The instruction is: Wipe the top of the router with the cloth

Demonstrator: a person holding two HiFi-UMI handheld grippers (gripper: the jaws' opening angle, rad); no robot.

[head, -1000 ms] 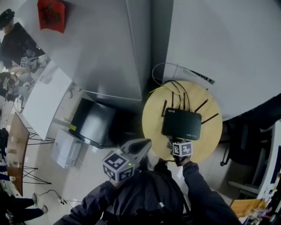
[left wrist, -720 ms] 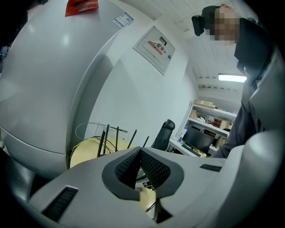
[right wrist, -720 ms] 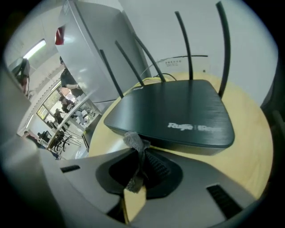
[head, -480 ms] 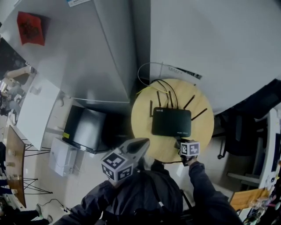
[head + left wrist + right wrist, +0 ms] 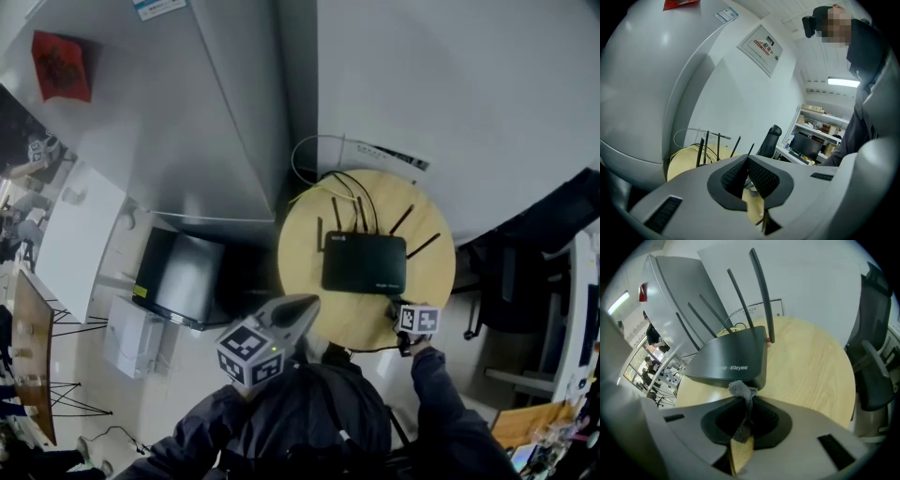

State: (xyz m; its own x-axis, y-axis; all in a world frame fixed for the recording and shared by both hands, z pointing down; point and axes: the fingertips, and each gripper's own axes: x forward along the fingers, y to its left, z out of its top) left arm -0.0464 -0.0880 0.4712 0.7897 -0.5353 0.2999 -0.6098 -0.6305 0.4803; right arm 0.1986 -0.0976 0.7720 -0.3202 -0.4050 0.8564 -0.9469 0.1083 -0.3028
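Observation:
A black router [image 5: 365, 262] with several upright antennas sits in the middle of a small round wooden table [image 5: 433, 281]. My right gripper [image 5: 401, 309] hovers at the table's near right edge, just off the router's [image 5: 733, 363] front right corner. It [image 5: 745, 397] is shut on a small grey cloth [image 5: 742, 391], which pokes out past the jaws. My left gripper [image 5: 298, 319] hangs near my body, left of the table and away from the router. Its jaws [image 5: 747, 165] are shut with nothing between them.
Cables [image 5: 352, 187] run from the router's back over the table's far edge toward the white wall. A black monitor [image 5: 187, 272] lies on the floor to the left. A dark office chair [image 5: 511, 291] stands right of the table.
My right gripper has drawn back from the router's front edge toward the right and nearer my body. The head view has shifted, so the table sits further left. The left gripper has stayed put.

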